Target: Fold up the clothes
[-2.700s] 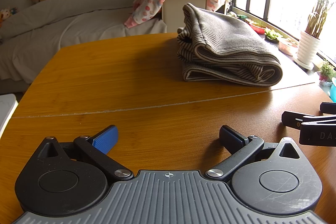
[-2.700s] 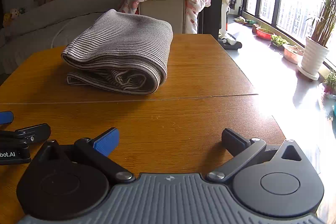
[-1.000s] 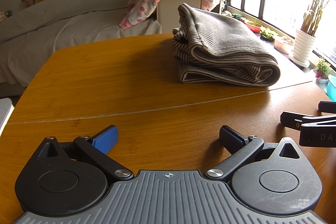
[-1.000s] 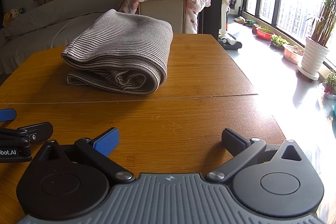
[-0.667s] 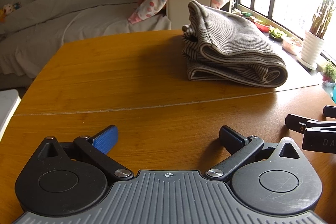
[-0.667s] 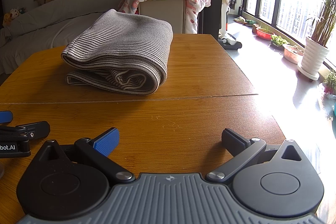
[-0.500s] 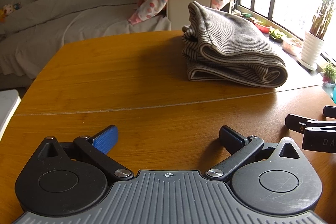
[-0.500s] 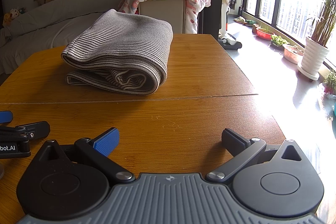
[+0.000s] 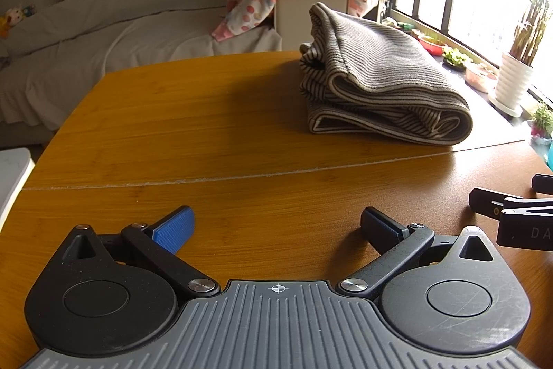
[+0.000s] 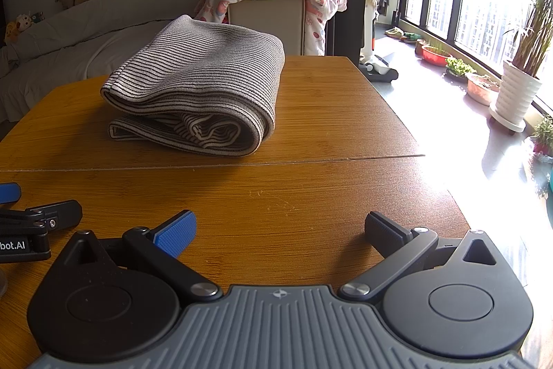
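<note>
Wooden table (image 10: 311, 196) holds 1 striped garment (image 10: 204, 92) already folded; left gripper (image 9: 276, 227) and right gripper (image 10: 280, 227) rest spread wide, empty, nothing left visible.

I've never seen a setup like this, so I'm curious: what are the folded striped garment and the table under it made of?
The garment looks like a soft knit, perhaps cotton or a wool blend: fine ribbed stripes in grey-brown and cream, thick rounded folds, matte surface. The table appears to be wood or bamboo veneer: long straight grain, warm honey colour, a smooth, slightly glossy finish that catches the window light, with a seam across it.
</note>
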### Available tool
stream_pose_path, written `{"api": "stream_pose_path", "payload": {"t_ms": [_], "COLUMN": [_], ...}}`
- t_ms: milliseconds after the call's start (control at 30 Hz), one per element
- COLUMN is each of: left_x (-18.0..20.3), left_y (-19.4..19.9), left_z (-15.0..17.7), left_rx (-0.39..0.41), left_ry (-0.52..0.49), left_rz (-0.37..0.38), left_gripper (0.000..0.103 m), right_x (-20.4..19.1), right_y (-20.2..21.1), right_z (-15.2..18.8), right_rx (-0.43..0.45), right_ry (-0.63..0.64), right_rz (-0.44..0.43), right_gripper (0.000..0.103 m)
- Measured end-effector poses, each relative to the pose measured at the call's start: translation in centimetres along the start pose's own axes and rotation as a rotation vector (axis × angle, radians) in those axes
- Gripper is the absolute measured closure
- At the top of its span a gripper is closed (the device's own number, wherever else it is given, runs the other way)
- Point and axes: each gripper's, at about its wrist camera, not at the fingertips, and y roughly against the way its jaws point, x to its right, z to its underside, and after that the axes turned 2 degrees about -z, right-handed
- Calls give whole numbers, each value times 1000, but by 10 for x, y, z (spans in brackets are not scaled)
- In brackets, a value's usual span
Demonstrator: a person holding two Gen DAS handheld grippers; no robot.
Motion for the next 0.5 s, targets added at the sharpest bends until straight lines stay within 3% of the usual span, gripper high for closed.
{"api": "stream_pose_path", "payload": {"t_ms": [500], "left_x": [-3], "left_y": [0], "left_z": [-1], "left_rx": [5], "left_ry": [6], "left_rz": [12], "left_gripper": [0], "right_x": [-1], "right_y": [0], "right_z": [0], "right_rx": [0], "right_ry": [0], "right_rz": [-1], "right_gripper": [0]}}
